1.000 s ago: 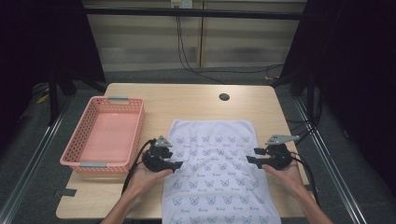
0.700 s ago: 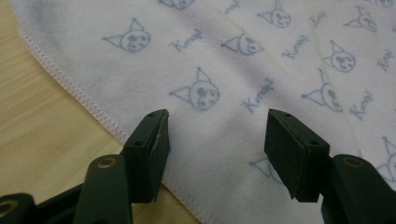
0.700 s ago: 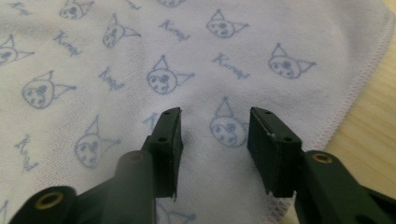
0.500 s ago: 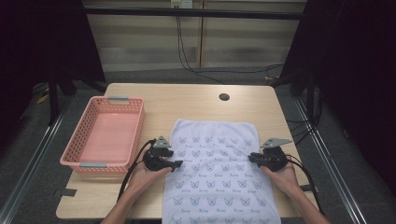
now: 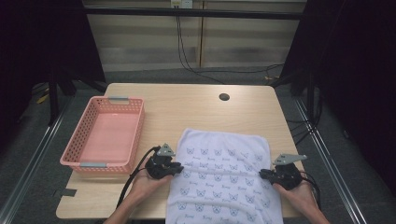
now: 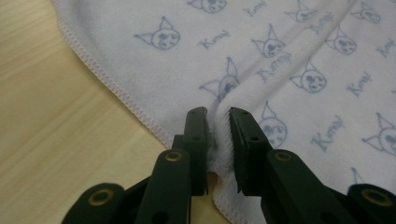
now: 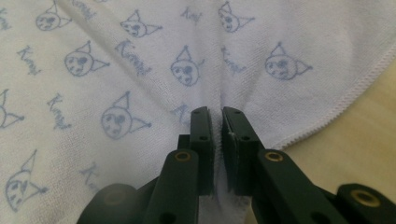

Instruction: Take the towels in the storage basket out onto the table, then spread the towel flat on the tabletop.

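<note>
Right gripper [image 5: 267, 173] drawn nearer, both pinching towel [image 5: 224, 177] edges, basket [image 5: 105, 135] overhead

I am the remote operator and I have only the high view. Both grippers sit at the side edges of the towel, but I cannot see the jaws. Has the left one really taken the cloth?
Observer: Yes. In the left gripper view the left gripper pinches a raised fold of the towel next to its stitched hem.
Operator: And the right one?
Observer: The right gripper is shut on a fold too, a little inside the hem; bare table shows beyond that edge.
Operator: Is the print readable?
Observer: Cat-like faces with short script words; I cannot read them surely.
</note>
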Action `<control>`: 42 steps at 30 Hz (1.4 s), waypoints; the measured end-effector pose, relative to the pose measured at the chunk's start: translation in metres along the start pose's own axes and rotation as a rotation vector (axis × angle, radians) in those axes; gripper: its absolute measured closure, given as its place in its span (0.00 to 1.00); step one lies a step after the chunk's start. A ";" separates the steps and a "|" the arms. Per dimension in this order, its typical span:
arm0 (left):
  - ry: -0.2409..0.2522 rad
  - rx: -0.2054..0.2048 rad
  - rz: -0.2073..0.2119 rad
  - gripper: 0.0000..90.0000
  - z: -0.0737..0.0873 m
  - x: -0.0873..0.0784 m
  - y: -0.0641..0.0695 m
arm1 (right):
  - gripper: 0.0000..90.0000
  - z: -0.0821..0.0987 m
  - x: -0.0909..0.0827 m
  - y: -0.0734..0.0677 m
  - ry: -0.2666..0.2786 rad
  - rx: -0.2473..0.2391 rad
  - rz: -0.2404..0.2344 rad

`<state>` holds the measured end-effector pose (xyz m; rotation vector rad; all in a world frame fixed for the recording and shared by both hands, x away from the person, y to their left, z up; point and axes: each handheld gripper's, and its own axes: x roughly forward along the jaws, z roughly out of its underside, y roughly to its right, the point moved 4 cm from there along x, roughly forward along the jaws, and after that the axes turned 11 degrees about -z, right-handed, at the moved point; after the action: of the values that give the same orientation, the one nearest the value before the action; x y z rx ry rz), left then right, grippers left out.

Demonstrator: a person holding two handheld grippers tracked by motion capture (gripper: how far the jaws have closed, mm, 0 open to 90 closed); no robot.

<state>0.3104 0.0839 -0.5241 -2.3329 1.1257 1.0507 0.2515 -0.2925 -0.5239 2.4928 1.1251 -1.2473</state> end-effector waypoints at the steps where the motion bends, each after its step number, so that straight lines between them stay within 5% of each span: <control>1: 0.000 0.000 0.000 0.86 0.000 0.000 0.000 | 0.92 0.000 0.000 0.000 0.000 0.000 0.000; 7: -0.022 0.041 0.012 0.84 0.002 -0.004 0.009 | 0.77 0.008 -0.011 -0.006 0.011 0.022 -0.004; 14: -0.010 0.047 0.024 0.75 -0.003 -0.004 0.007 | 0.67 -0.020 -0.014 0.022 0.121 0.044 0.051; 18: 0.054 0.015 0.018 0.70 -0.021 -0.005 -0.004 | 0.63 -0.031 -0.013 0.040 0.141 0.049 0.090; 28: 0.074 -0.086 -0.035 0.65 -0.031 0.002 -0.038 | 0.59 -0.058 0.015 0.087 0.119 0.064 0.148; 32: 0.107 -0.115 -0.082 0.62 -0.047 0.010 -0.053 | 0.56 -0.064 0.024 0.100 0.112 0.080 0.152; 35: 0.110 -0.114 -0.101 0.60 -0.057 0.021 -0.063 | 0.55 -0.063 0.031 0.106 0.092 0.085 0.156; 40: 0.103 -0.173 -0.094 0.55 -0.059 0.043 -0.074 | 0.51 -0.058 0.034 0.108 0.074 0.076 0.177; 42: 0.071 -0.115 -0.117 0.53 -0.058 0.047 -0.071 | 0.52 -0.058 0.034 0.106 0.075 0.070 0.183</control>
<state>0.4127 0.0705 -0.5218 -2.5105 0.9641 1.0224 0.3726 -0.3243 -0.5321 2.6445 0.8585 -1.1714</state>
